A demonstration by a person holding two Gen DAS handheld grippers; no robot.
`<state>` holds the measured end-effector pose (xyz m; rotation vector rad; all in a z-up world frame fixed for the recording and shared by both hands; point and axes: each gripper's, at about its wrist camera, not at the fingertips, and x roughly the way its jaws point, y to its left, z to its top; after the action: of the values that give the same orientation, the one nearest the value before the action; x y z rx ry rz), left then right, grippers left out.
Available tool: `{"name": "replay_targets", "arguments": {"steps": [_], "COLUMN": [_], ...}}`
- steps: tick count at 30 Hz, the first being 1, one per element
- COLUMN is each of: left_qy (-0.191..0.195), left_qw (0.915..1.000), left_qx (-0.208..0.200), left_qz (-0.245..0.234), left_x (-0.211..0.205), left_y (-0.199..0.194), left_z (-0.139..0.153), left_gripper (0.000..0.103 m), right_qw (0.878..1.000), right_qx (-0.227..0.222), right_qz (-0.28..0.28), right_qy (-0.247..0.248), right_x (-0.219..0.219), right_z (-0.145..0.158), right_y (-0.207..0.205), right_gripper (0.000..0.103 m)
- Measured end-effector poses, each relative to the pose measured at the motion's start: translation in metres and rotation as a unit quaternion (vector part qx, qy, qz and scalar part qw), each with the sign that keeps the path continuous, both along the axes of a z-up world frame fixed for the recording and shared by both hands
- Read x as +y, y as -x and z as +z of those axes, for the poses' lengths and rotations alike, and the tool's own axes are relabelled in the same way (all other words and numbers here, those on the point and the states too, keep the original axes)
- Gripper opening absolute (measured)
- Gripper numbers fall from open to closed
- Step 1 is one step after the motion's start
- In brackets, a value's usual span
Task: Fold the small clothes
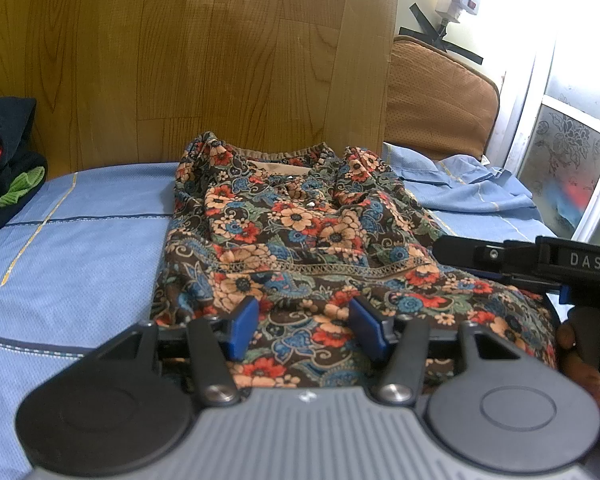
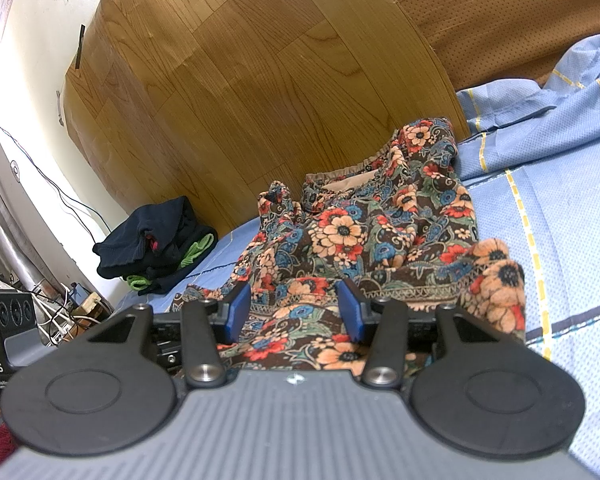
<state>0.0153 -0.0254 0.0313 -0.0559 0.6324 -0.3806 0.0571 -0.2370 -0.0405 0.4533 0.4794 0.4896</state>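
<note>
At the far left a heap of dark navy and green clothes sits against the upright wood-grain board. Between it and the rumpled sheet lies the brown floral-print fabric garment, spread on my pale blue checked bedsheet, its gathered neckline toward the board, a patterned border band crossing it, folds bunched near me. My left gripper and right gripper both stand with blue pads apart over the near hem; whether the cloth is pinched I cannot tell, since each gripper's body hides the hem's edge
</note>
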Motion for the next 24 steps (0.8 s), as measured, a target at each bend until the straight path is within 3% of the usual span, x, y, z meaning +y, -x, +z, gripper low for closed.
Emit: {"name": "replay_targets", "arguments": {"steps": [11,24], "left_qy": [0.0,0.0], "left_qw": [1.0,0.9999], "left_qx": [0.001,0.008], "left_qz": [-0.001,-0.012], "left_x": [-0.0002,-0.0006], "left_y": [-0.0003,-0.0023], "left_z": [-0.001,-0.0016], "left_gripper": [0.053,0.061], "right_qw": [1.0,1.0], "right_qx": [0.0,0.0], "right_qz": [0.0,0.0], "right_qy": [0.0,0.0], "right_x": [0.0001,-0.0004], "right_z": [0.0002,0.0004], "right_y": [0.0003,0.0003], "right_gripper": [0.051,0.051]}}
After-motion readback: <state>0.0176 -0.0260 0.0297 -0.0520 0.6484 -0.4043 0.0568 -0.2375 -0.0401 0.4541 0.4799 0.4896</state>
